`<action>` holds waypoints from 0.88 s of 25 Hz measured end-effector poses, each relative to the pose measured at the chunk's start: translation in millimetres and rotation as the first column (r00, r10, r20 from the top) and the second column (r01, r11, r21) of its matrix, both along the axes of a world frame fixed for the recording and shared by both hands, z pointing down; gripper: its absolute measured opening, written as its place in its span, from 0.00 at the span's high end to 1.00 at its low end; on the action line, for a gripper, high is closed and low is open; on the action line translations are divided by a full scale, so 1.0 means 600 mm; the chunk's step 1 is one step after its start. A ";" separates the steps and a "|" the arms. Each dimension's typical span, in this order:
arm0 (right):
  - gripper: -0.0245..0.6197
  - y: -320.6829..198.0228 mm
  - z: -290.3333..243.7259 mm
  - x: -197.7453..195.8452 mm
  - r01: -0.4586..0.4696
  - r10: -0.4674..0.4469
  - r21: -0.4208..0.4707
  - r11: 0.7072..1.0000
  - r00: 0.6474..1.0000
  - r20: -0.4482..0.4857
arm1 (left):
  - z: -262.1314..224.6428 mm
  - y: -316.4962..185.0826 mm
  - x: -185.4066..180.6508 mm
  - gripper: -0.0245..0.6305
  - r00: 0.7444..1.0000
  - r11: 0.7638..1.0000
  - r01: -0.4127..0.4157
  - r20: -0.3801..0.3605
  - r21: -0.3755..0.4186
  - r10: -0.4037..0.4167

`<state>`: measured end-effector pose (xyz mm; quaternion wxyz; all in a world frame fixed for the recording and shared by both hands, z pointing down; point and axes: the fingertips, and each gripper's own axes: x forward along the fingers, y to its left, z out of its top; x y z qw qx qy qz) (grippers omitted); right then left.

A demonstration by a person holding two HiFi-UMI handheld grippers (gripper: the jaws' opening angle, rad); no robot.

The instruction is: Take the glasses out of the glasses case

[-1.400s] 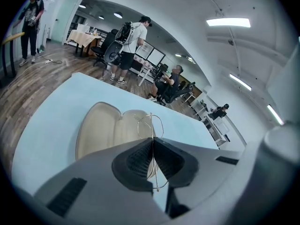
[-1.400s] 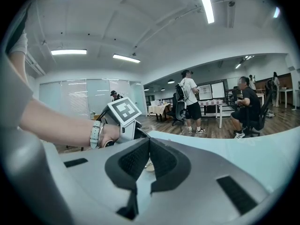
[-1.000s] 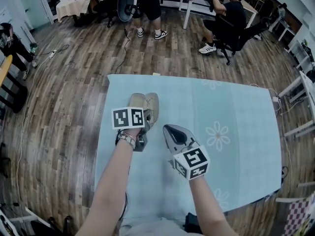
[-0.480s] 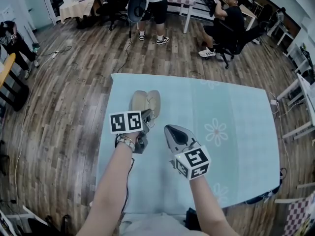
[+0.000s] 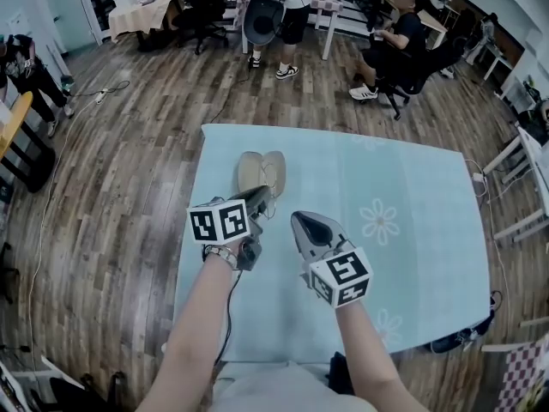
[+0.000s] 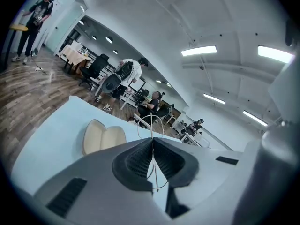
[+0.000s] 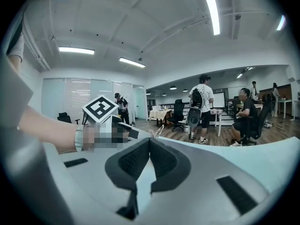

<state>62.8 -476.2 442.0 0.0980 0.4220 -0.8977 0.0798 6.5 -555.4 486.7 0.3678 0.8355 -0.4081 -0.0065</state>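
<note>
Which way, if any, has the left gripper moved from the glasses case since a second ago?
Yes: the left gripper has drawn back from the open glasses case, toward the person.

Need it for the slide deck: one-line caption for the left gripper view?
Left gripper shut on thin wire-frame glasses; open beige case behind on the pale blue table.
</note>
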 end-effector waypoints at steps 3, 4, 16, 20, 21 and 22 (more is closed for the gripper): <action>0.95 0.010 -0.010 0.000 -0.004 0.004 0.010 1.000 1.000 0.001 | -0.022 0.016 -0.002 0.94 1.000 0.998 0.002 -0.002 0.060 -0.002; 0.95 0.013 -0.013 0.000 -0.006 0.006 0.014 1.000 1.000 0.003 | -0.030 0.022 -0.003 0.94 1.000 0.996 0.003 0.003 0.084 -0.003; 0.95 0.052 -0.043 -0.006 -0.026 0.025 0.061 0.998 0.999 0.025 | -0.115 0.098 -0.004 0.94 0.998 0.946 -0.027 0.062 0.324 0.007; 0.95 0.069 -0.054 0.000 -0.036 0.033 0.081 0.996 0.999 0.037 | -0.133 0.132 0.001 0.94 0.998 0.922 -0.038 0.063 0.385 0.015; 0.95 0.071 -0.057 0.000 -0.039 0.036 0.084 0.996 0.999 0.041 | -0.137 0.139 0.002 0.94 0.997 0.916 -0.042 0.069 0.398 0.015; 0.95 0.074 -0.060 0.000 -0.042 0.038 0.085 0.995 0.998 0.045 | -0.141 0.145 0.002 0.94 0.997 0.911 -0.044 0.075 0.411 0.014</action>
